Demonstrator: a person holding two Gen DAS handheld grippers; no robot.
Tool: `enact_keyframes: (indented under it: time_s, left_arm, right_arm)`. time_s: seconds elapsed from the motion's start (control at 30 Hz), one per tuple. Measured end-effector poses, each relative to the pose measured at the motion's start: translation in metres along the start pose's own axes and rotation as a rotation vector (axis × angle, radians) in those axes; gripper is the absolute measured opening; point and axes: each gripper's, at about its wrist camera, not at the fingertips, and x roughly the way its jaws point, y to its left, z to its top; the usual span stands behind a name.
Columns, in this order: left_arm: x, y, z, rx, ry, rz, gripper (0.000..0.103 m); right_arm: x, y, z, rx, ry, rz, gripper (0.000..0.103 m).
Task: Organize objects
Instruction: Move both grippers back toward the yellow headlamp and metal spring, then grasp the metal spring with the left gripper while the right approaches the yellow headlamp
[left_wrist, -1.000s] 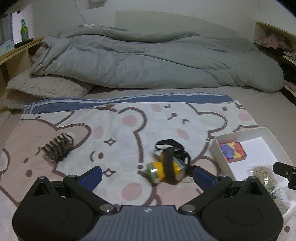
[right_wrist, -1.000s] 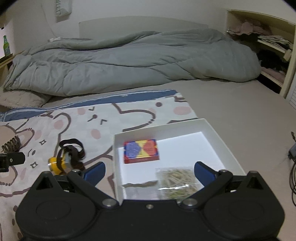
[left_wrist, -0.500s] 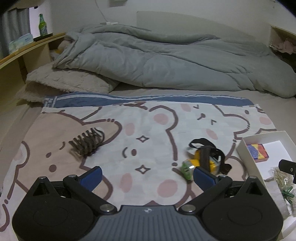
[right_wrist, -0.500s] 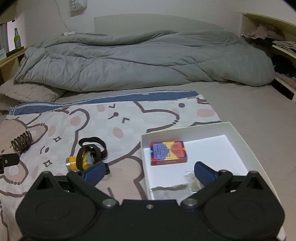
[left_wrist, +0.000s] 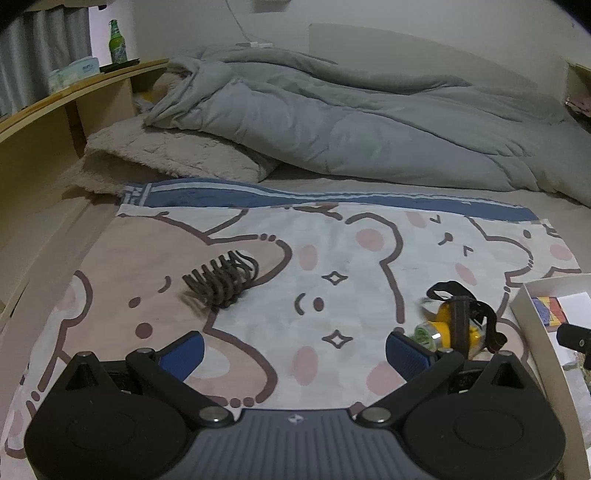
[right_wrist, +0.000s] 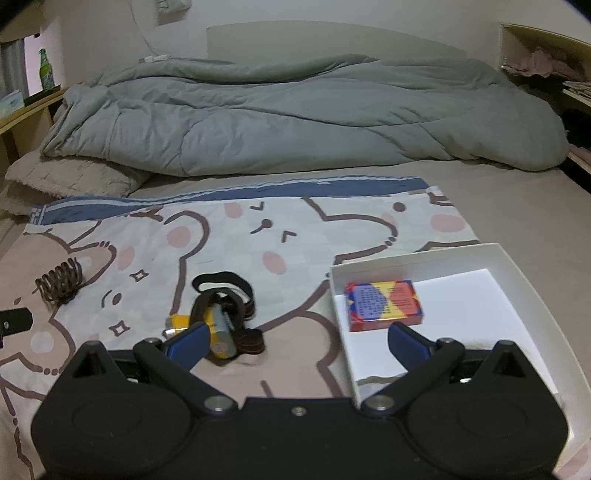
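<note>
Both claws are hovering low over a bed, the left claw (left_wrist: 293, 350) and the right claw (right_wrist: 295, 341) each spread wide and gripping nothing. A white box (right_wrist: 517, 269) is sitting at the right edge of a bear-print blanket (right_wrist: 229, 229), already holding a colourful card pack (right_wrist: 382, 304); whatever else may lie in it is hidden behind the right claw. Two items are waiting outside it: a yellow headlamp (right_wrist: 218, 317) with its dark strap, lying just beside the box, and a brown hair claw clip (left_wrist: 221, 282), well apart to the left. The sorting appears partly done, with these two pieces left. The left claw is facing the clip, the right one straddling headlamp and box.
</note>
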Motion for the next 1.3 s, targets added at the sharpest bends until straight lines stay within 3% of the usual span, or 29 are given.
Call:
enact_keyframes:
  time_s: [0.5, 0.9, 1.17, 1.3]
  left_arm:
    - [0.0, 0.012, 0.001, -0.035, -0.021, 0.038, 0.103]
    - [0.023, 0.027, 0.006, -0.099, -0.046, 0.08, 0.103]
    - [0.053, 0.071, 0.009, -0.274, -0.044, 0.129, 0.103]
    - [0.069, 0.097, 0.007, -0.377, -0.01, 0.14, 0.103]
  right_arm:
    - [0.002, 0.024, -0.002, -0.013, 0.017, 0.025, 0.103]
    - [-0.008, 0.05, -0.003, -0.028, 0.027, 0.15, 0.103]
    - [0.004, 0.052, -0.002, 0.072, 0.081, 0.207, 0.103]
    - [0.015, 0.056, -0.002, 0.058, 0.092, 0.189, 0.103]
